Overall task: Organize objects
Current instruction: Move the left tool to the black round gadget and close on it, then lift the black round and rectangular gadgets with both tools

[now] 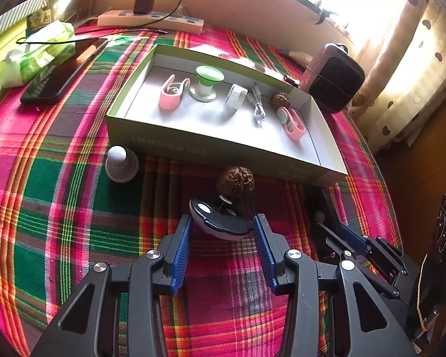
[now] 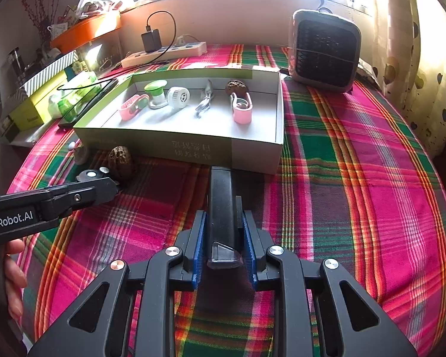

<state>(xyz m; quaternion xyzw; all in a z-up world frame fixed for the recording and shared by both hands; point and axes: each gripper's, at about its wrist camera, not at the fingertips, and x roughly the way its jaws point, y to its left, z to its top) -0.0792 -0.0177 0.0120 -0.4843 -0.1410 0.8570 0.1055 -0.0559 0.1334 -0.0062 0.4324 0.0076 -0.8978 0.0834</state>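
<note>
A shallow green-and-white box [image 1: 223, 145] on the plaid cloth holds several small items: pink clips, a green-topped knob, a white roll, a cable and a walnut. My left gripper [image 1: 221, 223] is closed on a black-and-white oval gadget [image 1: 220, 220] just in front of a loose walnut [image 1: 236, 183]. My right gripper [image 2: 223, 223] is shut on a long black stapler-like bar [image 2: 221, 208] that points at the box's front wall [image 2: 193, 148]. The left gripper [image 2: 104, 184] also shows at the left of the right wrist view, beside the walnut [image 2: 121, 159].
A small white ball-topped stand [image 1: 120, 162] sits left of the box front. A phone [image 1: 62, 71], a tissue pack [image 1: 35, 53] and a power strip [image 1: 151, 19] lie at the back left. A small heater [image 2: 324, 50] stands behind the box's right end.
</note>
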